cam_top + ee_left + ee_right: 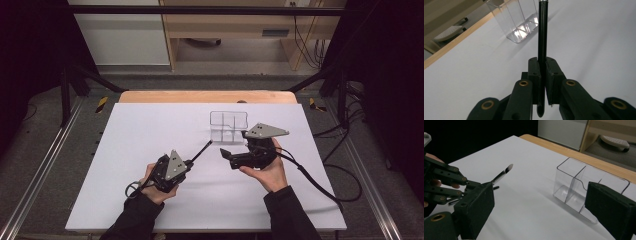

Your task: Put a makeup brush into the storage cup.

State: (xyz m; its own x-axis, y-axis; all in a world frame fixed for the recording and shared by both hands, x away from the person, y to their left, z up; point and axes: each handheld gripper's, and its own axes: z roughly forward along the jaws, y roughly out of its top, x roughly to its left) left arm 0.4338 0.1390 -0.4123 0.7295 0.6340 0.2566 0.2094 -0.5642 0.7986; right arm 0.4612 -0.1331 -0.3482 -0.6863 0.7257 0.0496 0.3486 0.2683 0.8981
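Counting first: one black pen (542,32), one clear organizer (229,125) with several compartments, two grippers. My left gripper (189,163) has its fingers clamped on the pen, which sticks out above the white table (150,130) toward the organizer, its tip short of it. My right gripper (226,152) has its fingers spread wide with nothing between them, near the organizer.

A slim black pen (542,32) with a silver tip sticks up off the white table, pointing toward the clear, empty divided holder (228,125) nearby.
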